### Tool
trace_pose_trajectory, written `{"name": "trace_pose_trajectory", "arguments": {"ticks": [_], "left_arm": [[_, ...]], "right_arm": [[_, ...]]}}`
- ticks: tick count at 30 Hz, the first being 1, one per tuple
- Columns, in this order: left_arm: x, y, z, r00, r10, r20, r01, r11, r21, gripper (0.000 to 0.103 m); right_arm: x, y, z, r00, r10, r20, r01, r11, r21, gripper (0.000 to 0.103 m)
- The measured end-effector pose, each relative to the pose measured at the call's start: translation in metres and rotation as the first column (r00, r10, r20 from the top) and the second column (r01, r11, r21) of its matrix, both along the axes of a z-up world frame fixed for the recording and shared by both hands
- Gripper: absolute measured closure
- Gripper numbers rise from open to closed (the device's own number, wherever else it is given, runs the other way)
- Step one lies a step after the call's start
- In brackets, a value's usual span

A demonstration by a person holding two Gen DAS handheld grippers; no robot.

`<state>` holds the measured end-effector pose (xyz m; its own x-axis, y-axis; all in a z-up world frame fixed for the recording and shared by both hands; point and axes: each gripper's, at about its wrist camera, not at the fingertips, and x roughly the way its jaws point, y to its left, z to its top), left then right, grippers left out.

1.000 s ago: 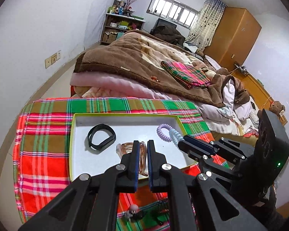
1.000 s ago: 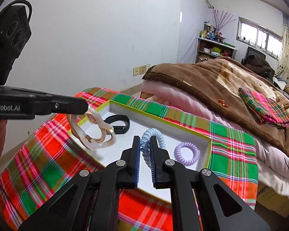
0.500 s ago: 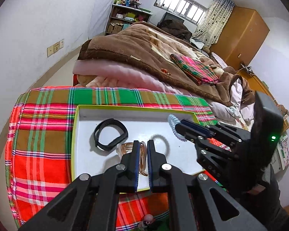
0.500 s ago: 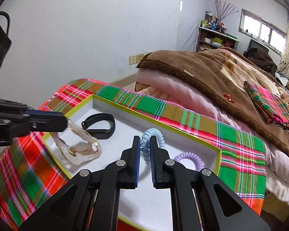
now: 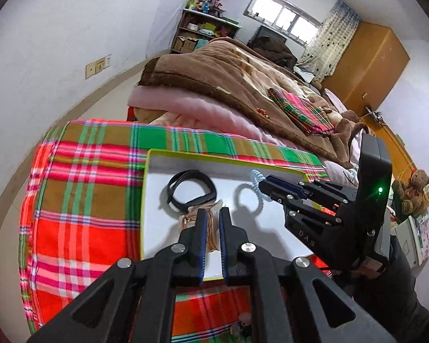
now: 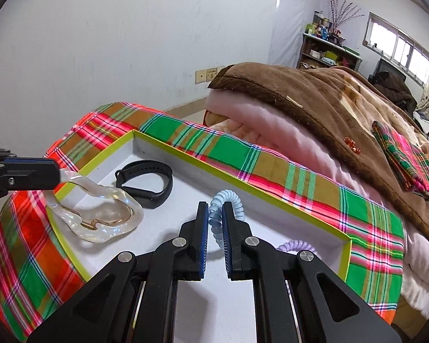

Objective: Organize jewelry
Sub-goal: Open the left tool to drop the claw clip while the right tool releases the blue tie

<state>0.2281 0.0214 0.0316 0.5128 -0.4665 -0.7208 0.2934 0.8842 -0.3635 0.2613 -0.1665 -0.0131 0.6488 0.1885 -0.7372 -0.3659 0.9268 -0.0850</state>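
Closest in, the right gripper [image 6: 215,214] has its two blue-padded fingers pressed onto a pale blue spiral hair tie [image 6: 226,204], which stands up between them as a coiled loop above the tips. Just below and right of those fingers a lilac spiral hair tie [image 6: 296,246] lies on the floor of the tray, partly hidden behind the right finger.

The left gripper [image 5: 211,224] is likewise pinching: its fingers are closed on the edge of a clear, wavy bracelet [image 6: 100,217] with a gold wire and a small spring inside. From the right wrist view the bracelet hangs off the left gripper's tip [image 6: 55,173] and dips down over the tray's near-left rim, its lower curve at or just above the white floor; I cannot tell whether it touches.

Just beyond the bracelet, ahead of both grippers, a black wristband [image 6: 144,184] lies flat on the tray floor, close to the bracelet.

All of this sits inside a shallow white tray [image 6: 243,184] with a yellow-green rim, resting on a red, green and orange plaid cloth [image 6: 294,174].

Past the tray's far edge lies a bed heaped with a pink quilt [image 6: 286,125] under a brown blanket [image 6: 314,91], with a folded plaid cloth [image 6: 406,154] on top. Farther back stand a cluttered shelf [image 5: 206,28] and a wooden wardrobe [image 5: 369,63].
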Motion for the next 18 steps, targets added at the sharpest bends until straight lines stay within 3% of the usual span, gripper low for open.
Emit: {"name": "trace_pose_trajectory", "arguments": {"ticks": [8,18], "left_arm": [[-0.001,0.023,-0.022,0.996,0.068,-0.063,-0.070,0.997,-0.019,0.095],[0.000,0.016,-0.027,0.996,0.046,-0.076,-0.046,0.999,-0.004,0.095]], "right_arm": [[0.005,0.009,-0.010,1.000,0.007,-0.016,-0.008,0.999,-0.046,0.093],[0.011,0.014,-0.017,1.000,0.009,-0.025,-0.011,0.998,-0.063,0.093]]}}
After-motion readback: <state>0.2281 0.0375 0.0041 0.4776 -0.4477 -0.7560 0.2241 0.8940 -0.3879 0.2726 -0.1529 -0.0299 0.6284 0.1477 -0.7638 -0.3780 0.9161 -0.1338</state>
